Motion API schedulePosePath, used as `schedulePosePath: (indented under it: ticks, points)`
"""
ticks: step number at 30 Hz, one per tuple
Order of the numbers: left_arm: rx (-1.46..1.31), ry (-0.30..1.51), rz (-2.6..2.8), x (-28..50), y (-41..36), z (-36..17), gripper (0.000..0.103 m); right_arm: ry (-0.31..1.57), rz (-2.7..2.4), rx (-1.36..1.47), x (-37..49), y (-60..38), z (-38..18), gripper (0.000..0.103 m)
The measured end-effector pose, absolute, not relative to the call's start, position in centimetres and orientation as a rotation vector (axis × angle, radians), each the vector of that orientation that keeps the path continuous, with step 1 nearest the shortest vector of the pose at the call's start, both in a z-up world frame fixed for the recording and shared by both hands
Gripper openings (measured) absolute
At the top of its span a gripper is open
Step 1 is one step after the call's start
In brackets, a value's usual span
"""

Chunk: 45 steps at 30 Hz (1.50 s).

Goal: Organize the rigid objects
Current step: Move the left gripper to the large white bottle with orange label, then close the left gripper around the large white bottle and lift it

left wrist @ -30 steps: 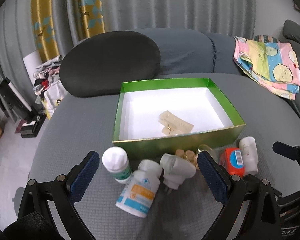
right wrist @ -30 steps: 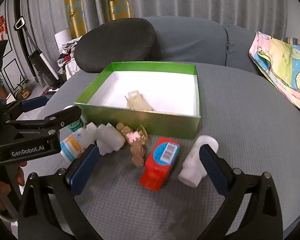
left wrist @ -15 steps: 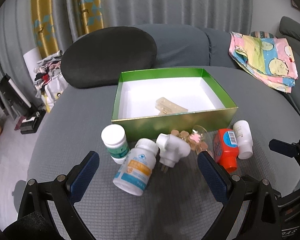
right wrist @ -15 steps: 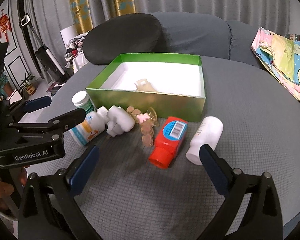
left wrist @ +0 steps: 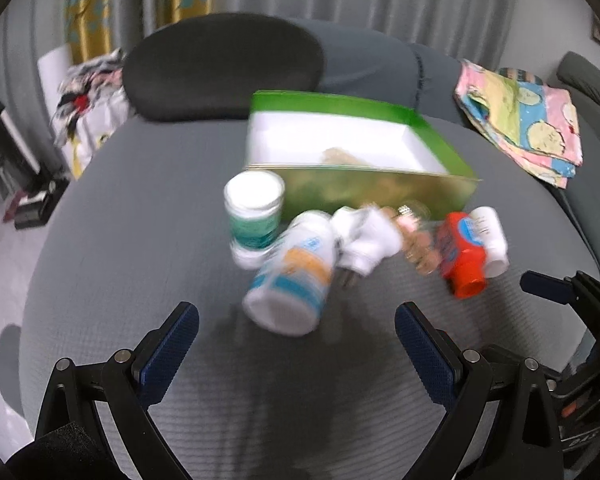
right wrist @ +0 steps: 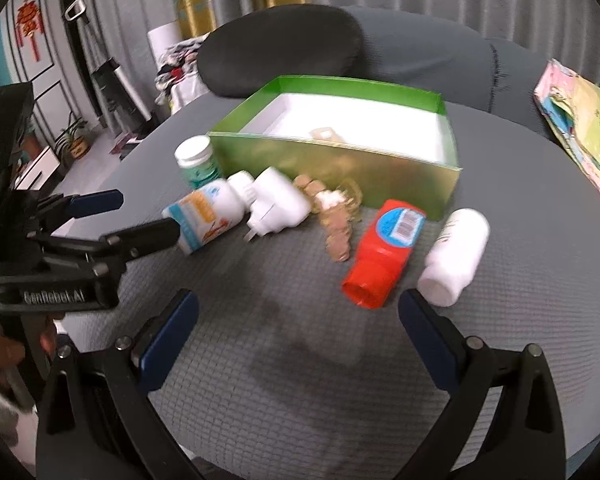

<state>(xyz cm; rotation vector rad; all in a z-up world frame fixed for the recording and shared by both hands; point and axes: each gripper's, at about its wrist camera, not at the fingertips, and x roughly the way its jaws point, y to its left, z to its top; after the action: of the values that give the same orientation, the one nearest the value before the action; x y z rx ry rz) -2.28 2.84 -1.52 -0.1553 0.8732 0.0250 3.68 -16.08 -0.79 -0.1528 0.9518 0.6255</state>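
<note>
A green box (left wrist: pixel 380 190) with a white inside stands on the grey cushion; a beige clip (right wrist: pixel 324 134) lies in it. In front of it lie a green-labelled white jar (left wrist: pixel 254 210), a white bottle with a blue and orange label (left wrist: pixel 290 276), a white plug adapter (left wrist: pixel 366 240), a string of wooden beads (right wrist: pixel 336 224), a red bottle (right wrist: pixel 384 252) and a small white bottle (right wrist: pixel 454 256). My left gripper (left wrist: pixel 296 344) is open, just short of the labelled bottle. My right gripper (right wrist: pixel 296 328) is open, short of the red bottle. The left gripper also shows in the right wrist view (right wrist: pixel 124 220).
A black cushion (left wrist: pixel 224 64) lies behind the box. A folded colourful cloth (left wrist: pixel 520 116) lies at the far right. The cushion's rounded edge drops to the floor on the left, where clutter and a plant (right wrist: pixel 74 140) stand.
Both grippers have drawn back and dropped lower, so the objects sit farther ahead and the box is seen more side-on. Nothing on the cushion has moved. Both grippers stay open.
</note>
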Motion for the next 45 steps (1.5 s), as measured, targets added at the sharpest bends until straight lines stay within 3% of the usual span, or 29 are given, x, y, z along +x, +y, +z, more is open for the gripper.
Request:
schedulePosePath:
  ticks: [10, 18, 26, 32, 35, 37, 41, 45]
  points:
    - [-0.375, 0.92, -0.035, -2.2, 7.1, -4.1, 0.099, 1.035, 0.772, -0.128, 3.4, -11.9, -4.1, 0.1]
    - [-0.356, 0.937, -0.1, 0.1, 6.9, -4.1, 0.099, 1.05, 0.868, -0.039, 4.9, -7.8, -5.4, 0.097]
    - [-0.301, 0.979, -0.201, 2.7, 6.2, -4.7, 0.098, 1.057, 0.896, -0.021, 5.8, -5.3, -6.7, 0.086]
    - [-0.284, 1.01, -0.265, 4.5, 5.9, -5.3, 0.086, 1.052, 0.894, 0.005, 6.8, -4.7, -6.9, 0.083]
    - [-0.274, 1.035, -0.294, 5.0, 5.6, -5.8, 0.065, 1.048, 0.899, 0.019, 7.1, -4.6, -7.0, 0.078]
    - [-0.264, 1.048, -0.302, 5.3, 5.4, -6.1, 0.064, 1.048, 0.896, 0.01, 7.1, -4.4, -7.1, 0.076]
    - [-0.272, 1.054, -0.315, 5.2, 5.8, -6.5, 0.061, 1.039, 0.874, -0.004, 7.3, -4.7, -7.3, 0.062]
    - [-0.276, 1.054, -0.333, 5.0, 5.9, -6.6, 0.058, 1.048, 0.883, 0.019, 7.4, -5.3, -7.4, 0.057]
